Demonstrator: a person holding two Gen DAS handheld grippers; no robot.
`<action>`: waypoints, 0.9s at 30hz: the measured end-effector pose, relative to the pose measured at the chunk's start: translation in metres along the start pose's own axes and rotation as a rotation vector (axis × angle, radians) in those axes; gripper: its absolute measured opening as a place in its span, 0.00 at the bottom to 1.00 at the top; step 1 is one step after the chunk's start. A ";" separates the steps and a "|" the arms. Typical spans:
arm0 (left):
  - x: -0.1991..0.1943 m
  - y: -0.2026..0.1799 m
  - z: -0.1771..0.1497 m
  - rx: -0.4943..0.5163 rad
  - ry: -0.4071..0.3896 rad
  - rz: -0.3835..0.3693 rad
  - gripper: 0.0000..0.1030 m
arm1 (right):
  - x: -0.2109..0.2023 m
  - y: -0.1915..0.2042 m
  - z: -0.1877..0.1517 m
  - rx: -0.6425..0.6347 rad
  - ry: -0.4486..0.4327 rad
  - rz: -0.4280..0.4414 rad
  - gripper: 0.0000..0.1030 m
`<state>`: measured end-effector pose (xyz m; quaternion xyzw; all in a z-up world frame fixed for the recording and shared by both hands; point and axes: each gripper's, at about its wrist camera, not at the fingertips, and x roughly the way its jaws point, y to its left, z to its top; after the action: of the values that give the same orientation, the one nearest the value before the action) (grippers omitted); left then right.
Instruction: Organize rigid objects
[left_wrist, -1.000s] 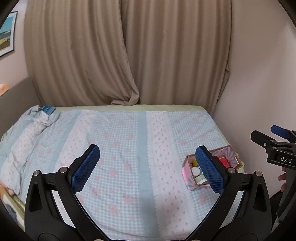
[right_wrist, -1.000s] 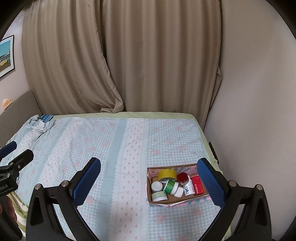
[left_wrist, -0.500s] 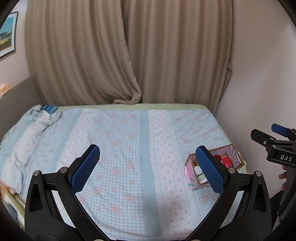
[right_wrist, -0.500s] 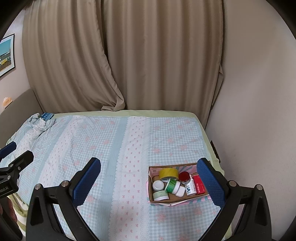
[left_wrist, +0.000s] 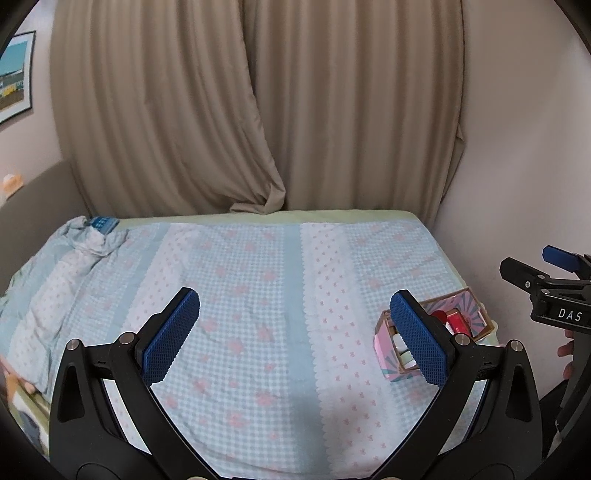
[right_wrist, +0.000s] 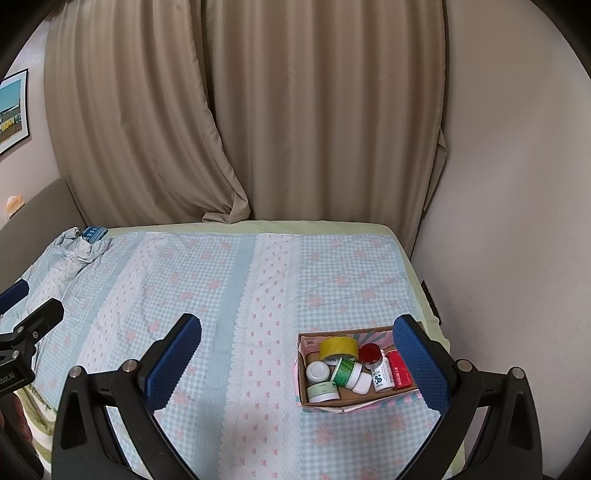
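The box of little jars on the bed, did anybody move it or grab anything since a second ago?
No. The box sits on the same spot of the bed, with the yellow tape roll and the jars inside untouched. Only the cameras drifted slightly, so the view shifted a little. The left gripper and the right gripper stayed open and empty, above the bed.

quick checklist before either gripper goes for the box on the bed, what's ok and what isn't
1. Left gripper open, holding nothing: ok.
2. Right gripper open, holding nothing: ok.
3. Open cardboard box with pink patterned sides in view, flat on the checked bedspread: ok.
4. Yellow tape roll on top, unobstructed: ok.
5. Green-labelled white jar upright: not ok, it lies tilted.
6. Items loose enough to lift singly: cannot tell.
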<state>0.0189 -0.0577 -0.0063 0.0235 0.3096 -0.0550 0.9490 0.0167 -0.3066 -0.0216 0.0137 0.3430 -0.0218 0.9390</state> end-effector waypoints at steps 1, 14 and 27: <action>0.000 0.000 0.000 0.000 -0.001 0.000 1.00 | 0.000 0.000 0.000 -0.001 0.000 -0.001 1.00; 0.006 -0.004 0.000 0.029 0.031 -0.013 1.00 | 0.002 0.001 0.000 -0.001 0.003 -0.010 1.00; 0.004 -0.001 0.008 0.043 -0.007 0.009 1.00 | 0.006 0.002 0.002 0.019 0.013 0.000 1.00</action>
<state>0.0264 -0.0600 -0.0026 0.0450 0.3049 -0.0577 0.9496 0.0228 -0.3048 -0.0237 0.0228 0.3488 -0.0251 0.9366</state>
